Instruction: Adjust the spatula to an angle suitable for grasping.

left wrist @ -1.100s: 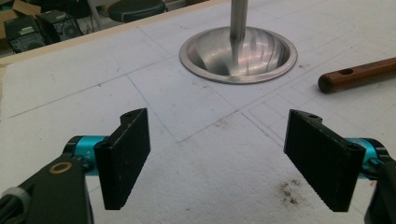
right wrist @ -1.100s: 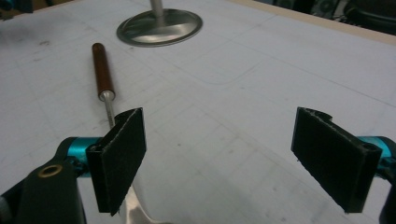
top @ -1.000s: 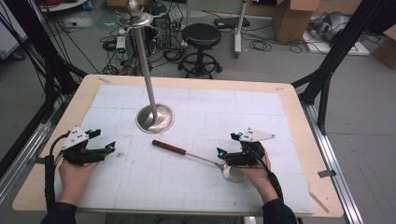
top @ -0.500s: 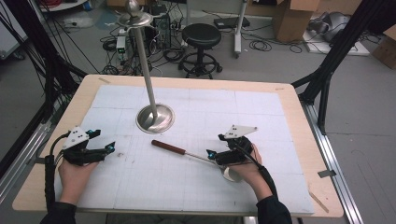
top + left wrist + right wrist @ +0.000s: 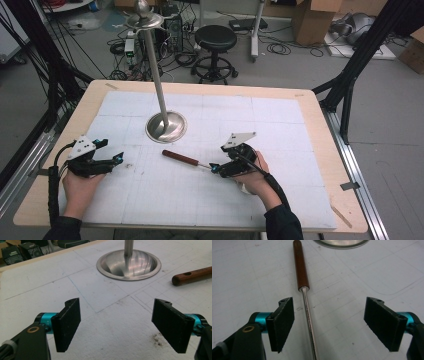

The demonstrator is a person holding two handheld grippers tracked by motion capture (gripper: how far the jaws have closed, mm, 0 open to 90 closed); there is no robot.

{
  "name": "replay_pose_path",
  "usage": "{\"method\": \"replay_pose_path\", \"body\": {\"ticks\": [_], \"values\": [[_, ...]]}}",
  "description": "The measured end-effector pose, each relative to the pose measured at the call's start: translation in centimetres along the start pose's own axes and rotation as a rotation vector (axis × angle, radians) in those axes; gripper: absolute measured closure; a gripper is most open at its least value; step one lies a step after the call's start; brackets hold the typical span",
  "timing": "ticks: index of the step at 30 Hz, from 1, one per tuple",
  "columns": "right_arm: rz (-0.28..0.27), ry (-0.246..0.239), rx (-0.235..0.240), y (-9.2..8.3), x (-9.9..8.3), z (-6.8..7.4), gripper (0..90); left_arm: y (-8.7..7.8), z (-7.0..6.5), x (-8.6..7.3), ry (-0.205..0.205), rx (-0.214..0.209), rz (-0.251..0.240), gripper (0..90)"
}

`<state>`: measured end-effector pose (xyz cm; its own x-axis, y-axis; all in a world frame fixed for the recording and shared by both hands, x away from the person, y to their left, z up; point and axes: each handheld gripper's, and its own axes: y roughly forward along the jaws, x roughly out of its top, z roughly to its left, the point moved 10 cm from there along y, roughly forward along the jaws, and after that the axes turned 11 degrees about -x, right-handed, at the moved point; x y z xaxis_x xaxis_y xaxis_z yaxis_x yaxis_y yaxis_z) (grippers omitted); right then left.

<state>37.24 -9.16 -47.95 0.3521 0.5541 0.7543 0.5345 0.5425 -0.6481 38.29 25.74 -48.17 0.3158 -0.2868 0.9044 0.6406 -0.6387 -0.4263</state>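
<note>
A utensil with a brown wooden handle [image 5: 180, 158] and a thin metal shaft [image 5: 308, 320] lies on the white mat, handle toward the stand. My right gripper [image 5: 216, 168] is open, its jaws wide on either side of the shaft, which runs nearer the left jaw; the shaft touches neither. The utensil's far end is hidden under my right hand. My left gripper [image 5: 116, 159] is open at the mat's left side, nothing between its jaws [image 5: 116, 326]. A metal stand with a round dished base [image 5: 165, 126] and a tall pole [image 5: 155, 75] rises at mid-table.
The white gridded mat [image 5: 280, 125] covers a wooden table [image 5: 320, 115]. The stand's base [image 5: 128, 264] lies ahead of the left gripper, with the wooden handle [image 5: 192, 275] to its right. A stool [image 5: 215, 37], cables and boxes stand on the floor beyond the table.
My right gripper has moved left along the utensil's shaft toward the handle and now straddles it. The left gripper has stayed in place.
</note>
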Motion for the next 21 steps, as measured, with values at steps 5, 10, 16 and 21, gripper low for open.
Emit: {"method": "replay_pose_path", "body": {"ticks": [5,10,16,21], "values": [[0.064,-0.024,0.022,1.1,-0.5,0.7,27.1,0.0,0.1,-0.1,0.002,0.001,0.003,23.8],[0.099,-0.043,0.038,1.5,-0.9,1.1,33.2,0.0,0.1,-0.1,0.003,0.002,0.008,23.8],[0.162,-0.086,0.048,1.9,-1.4,1.4,42.7,0.1,0.1,-0.2,0.002,0.0,0.014,23.8],[0.217,-0.119,0.043,2.4,-1.7,1.6,50.8,0.1,0.2,-0.3,0.006,0.004,0.021,24.0]]}}
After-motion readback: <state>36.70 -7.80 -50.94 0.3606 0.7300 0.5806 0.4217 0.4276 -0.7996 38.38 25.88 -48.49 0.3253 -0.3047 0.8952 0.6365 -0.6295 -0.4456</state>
